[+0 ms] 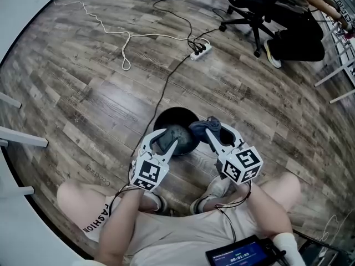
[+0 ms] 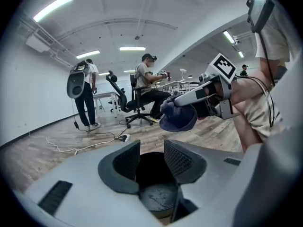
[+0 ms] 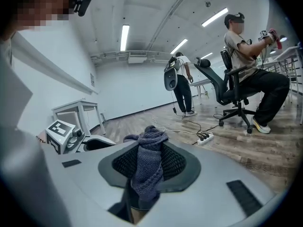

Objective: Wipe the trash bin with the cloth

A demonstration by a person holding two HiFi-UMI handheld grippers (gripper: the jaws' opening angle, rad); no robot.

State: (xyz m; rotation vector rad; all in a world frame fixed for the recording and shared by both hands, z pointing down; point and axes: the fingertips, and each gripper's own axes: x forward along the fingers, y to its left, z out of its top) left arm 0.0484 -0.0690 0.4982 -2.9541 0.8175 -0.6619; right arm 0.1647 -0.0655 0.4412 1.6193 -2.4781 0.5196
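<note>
A round black trash bin (image 1: 177, 111) stands on the wood floor in front of my knees. My left gripper (image 1: 165, 138) is at its left rim, jaws apart. In the left gripper view its pads (image 2: 127, 162) frame the bin's dark inside and grey bottom (image 2: 158, 196), with nothing pressed between them. My right gripper (image 1: 215, 131) is at the bin's right rim, shut on a dark blue knitted cloth (image 1: 203, 127). The cloth (image 3: 149, 167) is bunched between that gripper's pads and hangs down from them. From the left gripper view, the cloth (image 2: 178, 117) hangs above the bin.
A power strip (image 1: 201, 50) with cables lies on the floor beyond the bin. A person sits on a black office chair (image 1: 252, 13) at the far right, and another stands further off (image 2: 84, 96). White table legs (image 1: 22, 138) are at the left. A small screen (image 1: 244, 252) hangs at my waist.
</note>
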